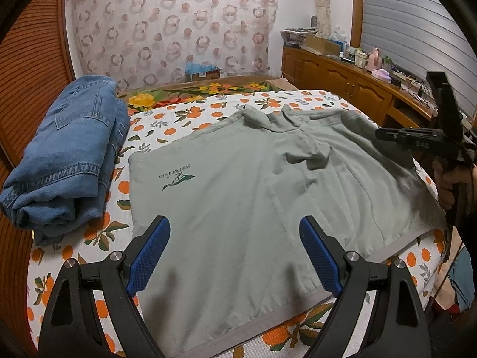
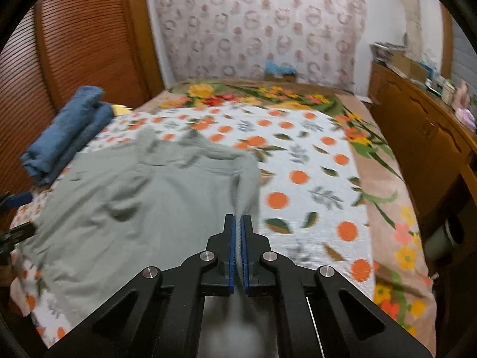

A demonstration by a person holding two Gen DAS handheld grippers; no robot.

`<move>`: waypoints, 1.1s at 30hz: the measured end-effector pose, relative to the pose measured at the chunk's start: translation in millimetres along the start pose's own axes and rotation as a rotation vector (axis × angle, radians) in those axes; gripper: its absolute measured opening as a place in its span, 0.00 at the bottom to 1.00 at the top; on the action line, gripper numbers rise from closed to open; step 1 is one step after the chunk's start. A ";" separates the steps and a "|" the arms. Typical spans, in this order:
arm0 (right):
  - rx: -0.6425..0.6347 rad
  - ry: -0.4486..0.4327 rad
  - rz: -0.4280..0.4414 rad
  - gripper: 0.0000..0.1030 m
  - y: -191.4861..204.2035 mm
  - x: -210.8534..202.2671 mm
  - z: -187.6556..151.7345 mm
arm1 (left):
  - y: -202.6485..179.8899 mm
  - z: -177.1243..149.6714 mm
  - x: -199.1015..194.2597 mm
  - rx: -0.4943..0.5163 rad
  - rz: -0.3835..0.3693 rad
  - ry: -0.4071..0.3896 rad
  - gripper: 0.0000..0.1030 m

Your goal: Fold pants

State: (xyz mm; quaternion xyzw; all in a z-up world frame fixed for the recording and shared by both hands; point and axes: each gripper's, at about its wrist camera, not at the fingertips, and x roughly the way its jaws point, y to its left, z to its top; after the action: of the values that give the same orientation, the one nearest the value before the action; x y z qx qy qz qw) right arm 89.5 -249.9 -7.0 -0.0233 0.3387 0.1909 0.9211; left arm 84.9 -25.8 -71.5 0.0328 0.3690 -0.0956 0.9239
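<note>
Grey-green pants (image 1: 238,203) with a dark green logo lie spread flat on the bed, waistband at the near edge. My left gripper (image 1: 235,253) hovers open just above the near part of the cloth, holding nothing. My right gripper (image 2: 238,229) is shut on the right edge of the pants (image 2: 143,197) and lifts it slightly; the cloth runs between the blue pads. The right gripper also shows in the left wrist view (image 1: 384,134) at the far right. The right wrist view is blurred by motion.
Folded blue jeans (image 1: 68,155) lie on the bed's left side, beside a wooden slatted door (image 1: 32,74). The orange-patterned bedspread (image 2: 313,185) lies to the right of the pants. A wooden cabinet (image 1: 342,80) with clutter stands at the right.
</note>
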 end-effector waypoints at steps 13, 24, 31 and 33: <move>-0.067 0.004 0.063 0.29 24.4 -34.6 -32.3 | -0.8 -1.5 -0.4 -0.003 0.001 0.001 0.87; -0.017 0.042 0.000 0.34 -7.7 -16.0 -35.4 | 1.2 -6.1 2.1 -0.007 0.003 0.007 0.87; -0.009 0.112 0.113 0.30 -4.7 10.0 -16.1 | 3.9 -8.3 5.6 -0.007 0.008 0.020 0.87; -0.026 0.117 0.116 0.08 -5.2 13.6 -13.3 | 5.3 -8.7 6.8 -0.010 0.008 0.022 0.87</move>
State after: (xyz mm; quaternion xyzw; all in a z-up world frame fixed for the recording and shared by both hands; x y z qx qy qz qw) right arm 92.7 -252.4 -26.3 -0.0267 0.3900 0.2467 0.8868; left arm 84.9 -20.5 -82.5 0.0309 0.3797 -0.0896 0.9202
